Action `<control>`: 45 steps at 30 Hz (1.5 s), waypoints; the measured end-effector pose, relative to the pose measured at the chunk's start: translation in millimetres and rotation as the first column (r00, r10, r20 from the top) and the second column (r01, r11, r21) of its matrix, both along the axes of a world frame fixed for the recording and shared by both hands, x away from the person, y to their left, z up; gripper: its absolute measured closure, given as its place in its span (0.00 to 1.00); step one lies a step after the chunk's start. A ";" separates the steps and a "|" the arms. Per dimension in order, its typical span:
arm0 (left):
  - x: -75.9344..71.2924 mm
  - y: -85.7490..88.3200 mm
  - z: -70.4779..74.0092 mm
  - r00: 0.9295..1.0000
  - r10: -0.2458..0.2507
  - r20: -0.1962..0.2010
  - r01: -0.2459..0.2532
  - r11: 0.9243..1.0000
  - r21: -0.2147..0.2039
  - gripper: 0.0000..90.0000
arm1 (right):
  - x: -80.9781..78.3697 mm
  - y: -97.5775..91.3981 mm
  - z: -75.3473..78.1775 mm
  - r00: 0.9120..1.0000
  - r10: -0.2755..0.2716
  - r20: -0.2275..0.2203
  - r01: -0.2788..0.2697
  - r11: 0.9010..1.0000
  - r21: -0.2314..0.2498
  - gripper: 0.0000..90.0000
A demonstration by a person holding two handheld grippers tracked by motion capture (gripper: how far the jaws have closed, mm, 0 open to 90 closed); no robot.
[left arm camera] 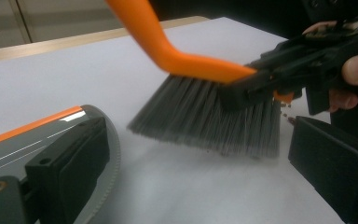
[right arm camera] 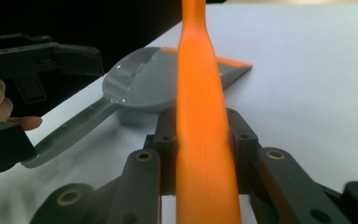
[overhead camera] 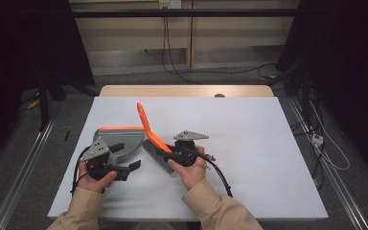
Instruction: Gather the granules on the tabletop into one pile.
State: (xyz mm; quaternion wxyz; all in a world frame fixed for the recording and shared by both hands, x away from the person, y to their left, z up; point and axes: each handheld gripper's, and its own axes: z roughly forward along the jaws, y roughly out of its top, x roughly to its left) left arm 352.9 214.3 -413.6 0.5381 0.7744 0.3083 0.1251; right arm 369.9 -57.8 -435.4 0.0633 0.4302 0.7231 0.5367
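Observation:
A hand brush with an orange handle [overhead camera: 146, 125] and grey bristles [left arm camera: 205, 116] stands tilted on the white table, its bristles touching the surface. My right gripper [right arm camera: 200, 135] is shut on the orange handle just above the bristles, and it is also in the high view [overhead camera: 171, 153]. To the brush's left lies a grey dustpan [overhead camera: 122, 136] with an orange lip, its handle [right arm camera: 70, 133] running towards my left gripper [overhead camera: 126, 156]. That gripper's jaws stand wide apart, one finger [left arm camera: 70, 163] lying against the pan's rim. A few brown specks [left arm camera: 286, 114] lie by the bristles.
The white tabletop [overhead camera: 268, 143] has free room to the right and at the back, where a wooden edge [overhead camera: 187, 91] shows. Cables [overhead camera: 326, 143] run over the floor at right. Dark stands flank the table.

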 end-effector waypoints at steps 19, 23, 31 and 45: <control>-0.1 -0.3 0.0 1.000 0.000 0.002 0.000 1.000 0.003 0.06 | 11.5 -20.8 -12.4 0.986 -0.119 -0.115 0.110 0.991 -0.081 0.79; -0.4 -0.5 0.1 1.000 -0.002 0.002 0.002 1.000 0.001 0.06 | 12.6 -27.7 -12.0 0.983 -0.135 -0.127 0.125 0.989 -0.085 0.79; -0.3 -1.7 -0.5 1.000 -0.004 0.001 0.004 1.000 0.003 0.06 | 11.1 -43.8 -10.3 0.976 -0.167 -0.138 0.154 0.983 -0.098 0.79; -0.7 -3.7 -1.0 1.000 -0.011 0.004 0.011 1.000 0.011 0.06 | 2.5 -68.2 -9.7 0.962 -0.222 -0.158 0.209 0.973 -0.096 0.79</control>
